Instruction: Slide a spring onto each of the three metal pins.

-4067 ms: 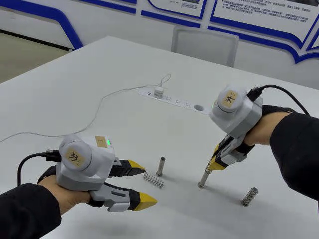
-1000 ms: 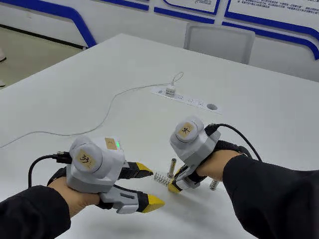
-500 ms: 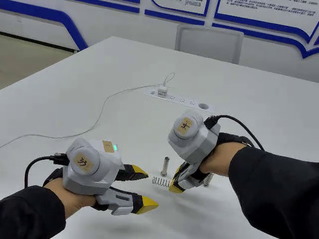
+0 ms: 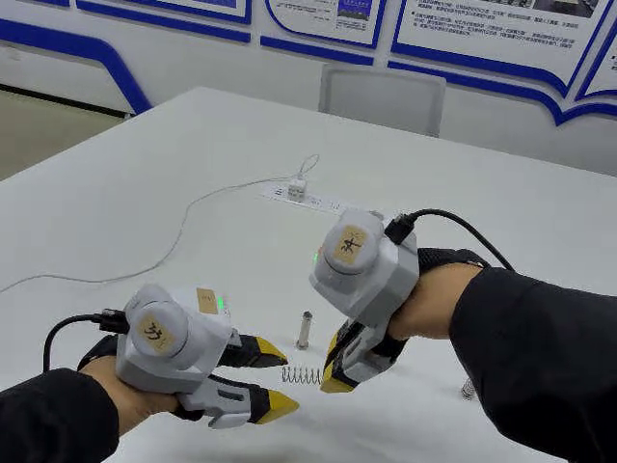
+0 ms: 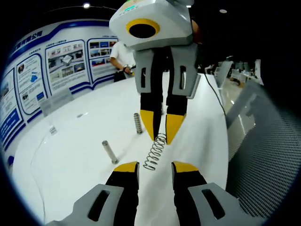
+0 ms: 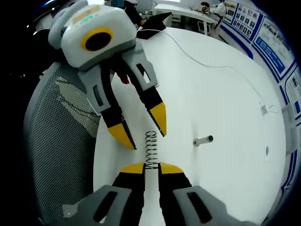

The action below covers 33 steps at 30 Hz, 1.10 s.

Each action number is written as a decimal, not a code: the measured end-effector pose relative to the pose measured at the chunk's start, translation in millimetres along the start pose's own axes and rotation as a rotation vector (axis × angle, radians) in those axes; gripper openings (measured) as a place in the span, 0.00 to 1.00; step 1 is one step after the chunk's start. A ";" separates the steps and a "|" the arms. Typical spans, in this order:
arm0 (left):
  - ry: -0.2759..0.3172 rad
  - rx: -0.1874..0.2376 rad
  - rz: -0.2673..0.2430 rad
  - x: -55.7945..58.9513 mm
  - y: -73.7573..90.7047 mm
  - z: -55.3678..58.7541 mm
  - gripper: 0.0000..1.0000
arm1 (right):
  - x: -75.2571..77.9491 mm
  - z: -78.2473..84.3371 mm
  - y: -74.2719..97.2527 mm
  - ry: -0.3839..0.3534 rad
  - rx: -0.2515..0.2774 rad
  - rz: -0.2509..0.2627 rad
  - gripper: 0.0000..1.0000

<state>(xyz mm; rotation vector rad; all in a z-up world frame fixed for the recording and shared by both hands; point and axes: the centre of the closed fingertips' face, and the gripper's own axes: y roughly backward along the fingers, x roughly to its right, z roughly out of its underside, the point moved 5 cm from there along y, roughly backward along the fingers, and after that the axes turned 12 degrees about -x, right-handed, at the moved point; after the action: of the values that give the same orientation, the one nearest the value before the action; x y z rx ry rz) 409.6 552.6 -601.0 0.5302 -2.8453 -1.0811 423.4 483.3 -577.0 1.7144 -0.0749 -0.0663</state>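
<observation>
Both nose-to-nose: left gripper (image 4: 276,378), right gripper (image 4: 334,379), spring (image 4: 301,374)

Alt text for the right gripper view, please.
The right tongs pinch one end of a spring over a white table. The left tongs, open, face them at the spring's far end; a metal pin stands nearby.

grey-white plastic left gripper (image 4: 278,378): black jaws, yellow tips (image 4: 280,404), round tan marked sticker (image 4: 154,330), green light (image 4: 219,302), black cable (image 4: 60,331) | right gripper (image 4: 334,374): alike | long black sleeves (image 4: 540,357) on both arms
</observation>
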 end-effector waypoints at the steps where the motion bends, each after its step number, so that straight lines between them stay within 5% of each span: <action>1: -0.007 0.001 0.002 0.1 -0.2 -0.2 0.26 | -0.7 -0.7 0.7 0.003 -0.001 -0.001 0.11; 9: -0.021 0.012 -0.002 -1.6 0.5 -0.7 0.13 | -4.8 -5.4 12.0 0.022 0.001 0.001 0.11; 33: -0.003 0.021 0.036 4.5 -0.7 -1.5 0.11 | -10.7 -32.1 30.7 0.065 0.128 0.021 0.11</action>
<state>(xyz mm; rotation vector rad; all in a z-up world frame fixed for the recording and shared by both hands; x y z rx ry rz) 405.8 549.7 -600.6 0.4768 -2.8599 -1.0488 415.2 511.5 -542.0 1.8418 -0.0504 0.0100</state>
